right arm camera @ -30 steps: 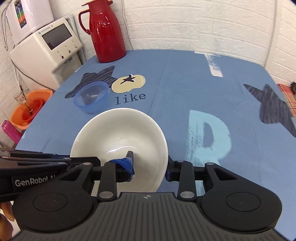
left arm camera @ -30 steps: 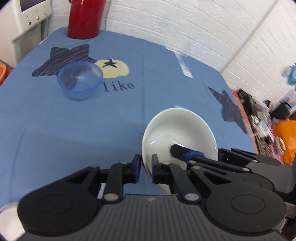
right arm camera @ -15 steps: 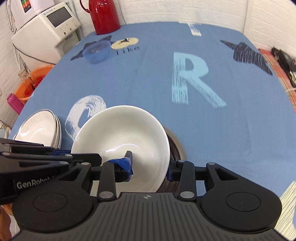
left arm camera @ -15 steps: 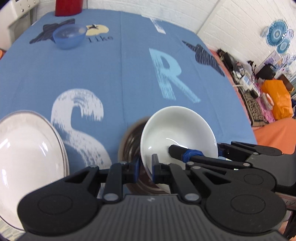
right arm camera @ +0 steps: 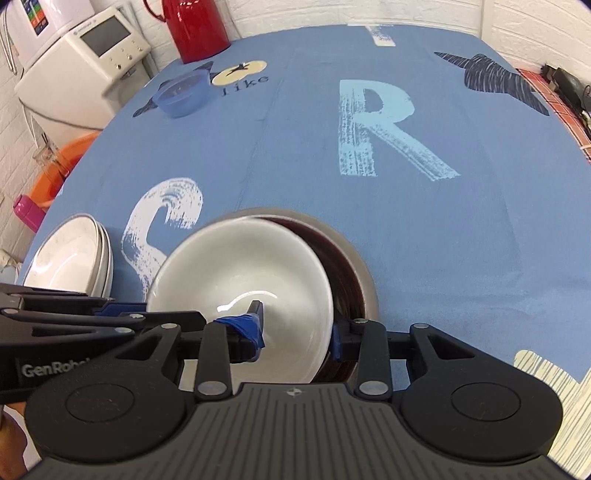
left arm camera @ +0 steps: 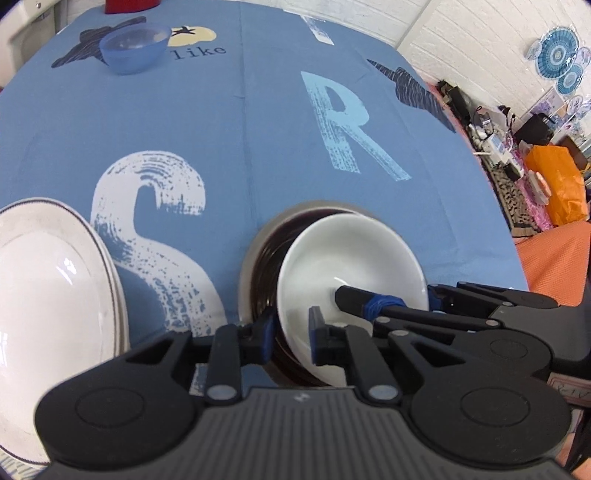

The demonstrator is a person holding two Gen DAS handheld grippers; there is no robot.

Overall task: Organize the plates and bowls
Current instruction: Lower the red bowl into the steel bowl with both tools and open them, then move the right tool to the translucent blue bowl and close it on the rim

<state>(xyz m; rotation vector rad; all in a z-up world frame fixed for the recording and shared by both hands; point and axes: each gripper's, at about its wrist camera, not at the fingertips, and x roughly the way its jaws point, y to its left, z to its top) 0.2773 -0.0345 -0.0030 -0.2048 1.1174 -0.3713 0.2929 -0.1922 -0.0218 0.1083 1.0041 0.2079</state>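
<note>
A white bowl (left arm camera: pixel 351 258) (right arm camera: pixel 240 273) hangs tilted over a dark bowl with a grey rim (left arm camera: pixel 262 266) (right arm camera: pixel 347 280), partly inside it. My left gripper (left arm camera: pixel 291 336) is shut on the white bowl's near-left rim. My right gripper (right arm camera: pixel 295 332) is shut on its right rim, one blue-taped finger inside the bowl. A stack of white plates (left arm camera: pixel 48 280) (right arm camera: pixel 70 262) sits to the left. A blue plastic bowl (left arm camera: pixel 135 48) (right arm camera: pixel 183 94) stands far back on the left.
A blue printed cloth (right arm camera: pixel 424 229) covers the table. A red thermos (right arm camera: pixel 199 26) stands at the far edge, a white appliance (right arm camera: pixel 85 62) beside the table's left. An orange bucket (right arm camera: pixel 62 162) is on the floor at left; clutter (left arm camera: pixel 546 177) lies off the right side.
Both grippers carried the white bowl back from the far part of the table to the near edge. It has come down over the dark bowl.
</note>
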